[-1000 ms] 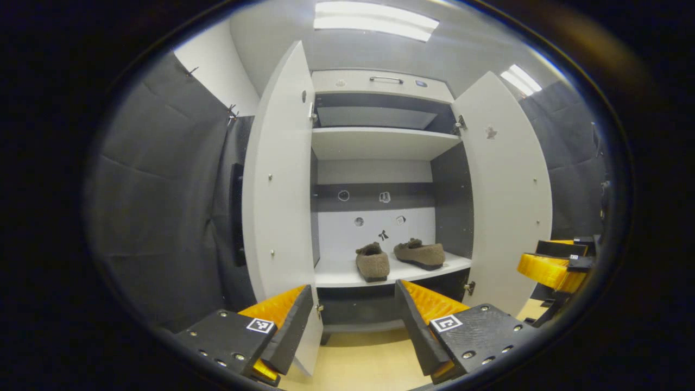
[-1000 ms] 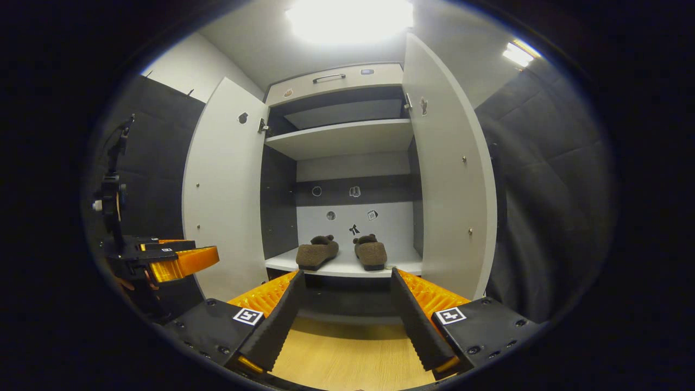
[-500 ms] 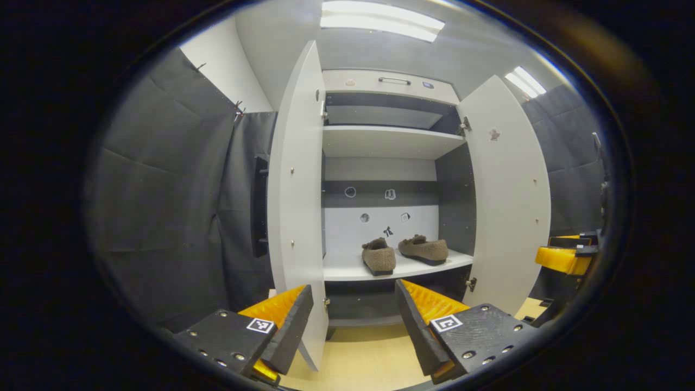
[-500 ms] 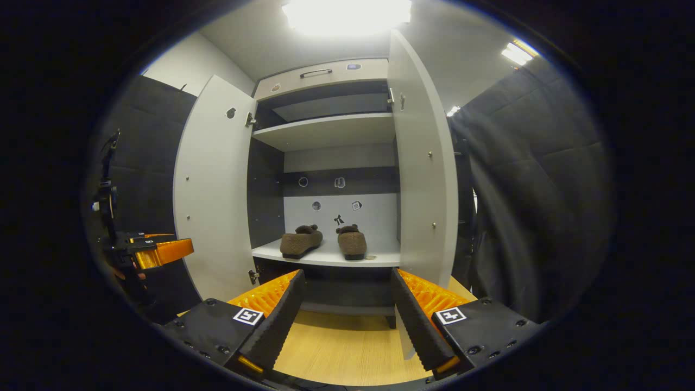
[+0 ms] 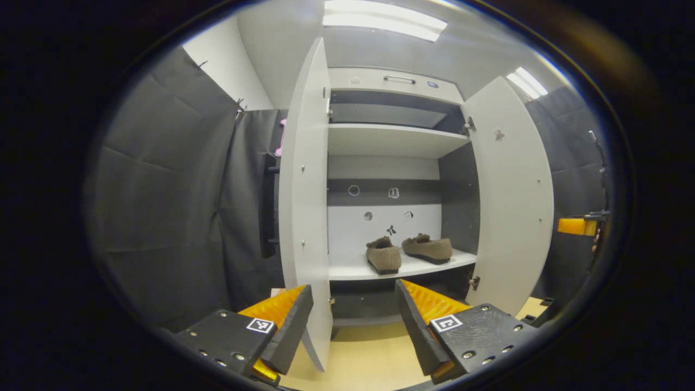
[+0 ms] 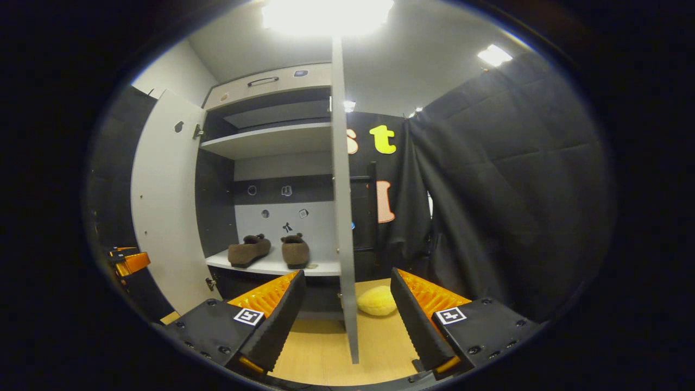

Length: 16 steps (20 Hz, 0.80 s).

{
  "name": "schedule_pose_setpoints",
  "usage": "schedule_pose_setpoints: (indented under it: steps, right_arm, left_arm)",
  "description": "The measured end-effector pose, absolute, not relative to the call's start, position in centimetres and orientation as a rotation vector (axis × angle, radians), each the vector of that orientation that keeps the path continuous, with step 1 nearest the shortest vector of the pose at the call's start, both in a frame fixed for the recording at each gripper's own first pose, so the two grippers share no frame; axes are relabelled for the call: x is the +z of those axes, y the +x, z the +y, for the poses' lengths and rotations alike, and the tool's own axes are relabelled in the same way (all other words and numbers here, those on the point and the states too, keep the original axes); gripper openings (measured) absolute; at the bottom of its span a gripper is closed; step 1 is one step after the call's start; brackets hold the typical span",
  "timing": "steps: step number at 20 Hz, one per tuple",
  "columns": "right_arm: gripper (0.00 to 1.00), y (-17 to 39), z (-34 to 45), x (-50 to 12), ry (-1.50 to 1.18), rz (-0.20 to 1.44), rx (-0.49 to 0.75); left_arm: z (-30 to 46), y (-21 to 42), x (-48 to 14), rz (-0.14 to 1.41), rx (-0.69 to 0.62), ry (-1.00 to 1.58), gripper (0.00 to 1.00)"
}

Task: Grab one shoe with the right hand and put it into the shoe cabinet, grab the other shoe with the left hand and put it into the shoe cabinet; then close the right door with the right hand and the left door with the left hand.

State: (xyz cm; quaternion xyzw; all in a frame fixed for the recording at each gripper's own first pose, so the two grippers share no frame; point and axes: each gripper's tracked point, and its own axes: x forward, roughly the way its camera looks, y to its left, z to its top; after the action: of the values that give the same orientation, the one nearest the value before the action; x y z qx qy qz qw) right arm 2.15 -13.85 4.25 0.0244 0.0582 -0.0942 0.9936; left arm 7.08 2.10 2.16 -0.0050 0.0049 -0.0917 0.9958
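Left gripper (image 5: 353, 320): jaws stand wide apart and hold nothing. They hang above the pale wood floor (image 5: 369, 358) in front of the shoe cabinet (image 5: 393, 81). The free edge of the left door (image 5: 304, 217) rises just beside the inner face of the left-hand finger in the left gripper view; contact between the two cannot be confirmed.

Right gripper (image 6: 347, 317): jaws likewise wide apart, nothing held. In the right gripper view the right door (image 6: 343, 217) is seen nearly edge-on, and its lower edge falls in the gap between the two fingers. Whether either finger touches it cannot be told. A soft yellow object (image 6: 376, 301) lies on the floor beyond the door's foot, to its outer side.

Both doors stand open, swung out from the cabinet front. The right door also shows in the left gripper view, broad face on.

Inside, on the lower shelf (image 5: 402, 269), the two brown slippers sit side by side. The left shoe (image 5: 383, 256) points its heel outward; the right shoe (image 5: 427, 248) lies turned more sideways. The two are close together, apparently just apart. Both rest wholly on the shelf.

Above is an upper shelf (image 5: 391, 140), bare. Small stickers (image 5: 392, 193) mark the cabinet's back panel. A handle (image 5: 399, 79) is fixed to the top panel.

At the far right rim of the left gripper view, part of the other gripper is visible past the right door.
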Motion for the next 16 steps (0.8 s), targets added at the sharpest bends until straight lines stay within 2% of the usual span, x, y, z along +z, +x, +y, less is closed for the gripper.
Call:
schedule_pose_setpoints:
  steps: [1, 3, 5, 6, 7, 9, 11, 13, 14, 16]
  right_arm:
    - [0.98, 2.3, -14.9, 4.3, 0.042, 0.123, -0.215]
    - [0.94, 2.6, -16.6, 4.6, 0.023, 0.126, -0.262]
    - [0.94, 3.1, -18.4, 4.9, 0.001, 0.124, -0.320]
    - [0.98, 3.4, -19.2, 5.0, -0.004, 0.122, -0.348]
    - [0.94, 3.7, -20.0, 5.2, -0.005, 0.118, -0.377]
    - [0.98, 4.4, -21.7, 5.6, -0.017, 0.109, -0.444]
    - [0.94, 5.1, -23.1, 5.9, -0.025, 0.102, -0.507]
    - [0.98, 5.9, -23.5, 6.3, -0.015, 0.094, -0.537]
    - [0.95, 6.2, -23.7, 6.3, -0.011, 0.093, -0.544]
    - [0.98, 7.0, -23.4, 6.2, -0.013, 0.094, -0.542]
  left_arm:
    - [2.3, 7.0, 2.0, 0.010, -0.181, -0.009, 0.81]
    - [2.8, 6.7, 1.8, 0.009, -0.174, -0.007, 0.87]
    - [3.5, 6.6, 1.5, 0.012, -0.160, -0.004, 0.92]
    - [4.0, 6.6, 1.4, 0.014, -0.151, -0.005, 0.95]
    - [4.5, 6.6, 1.4, 0.017, -0.141, -0.006, 0.95]
    - [5.4, 6.7, 1.3, 0.022, -0.119, -0.007, 0.95]
    - [6.4, 6.6, 1.0, 0.029, -0.094, -0.008, 0.95]
    - [7.5, 6.5, 0.9, 0.031, -0.071, -0.009, 0.95]
    - [8.2, 6.2, 0.8, 0.031, -0.059, -0.009, 0.81]
    - [9.5, 6.2, 0.7, 0.035, -0.033, -0.010, 0.84]
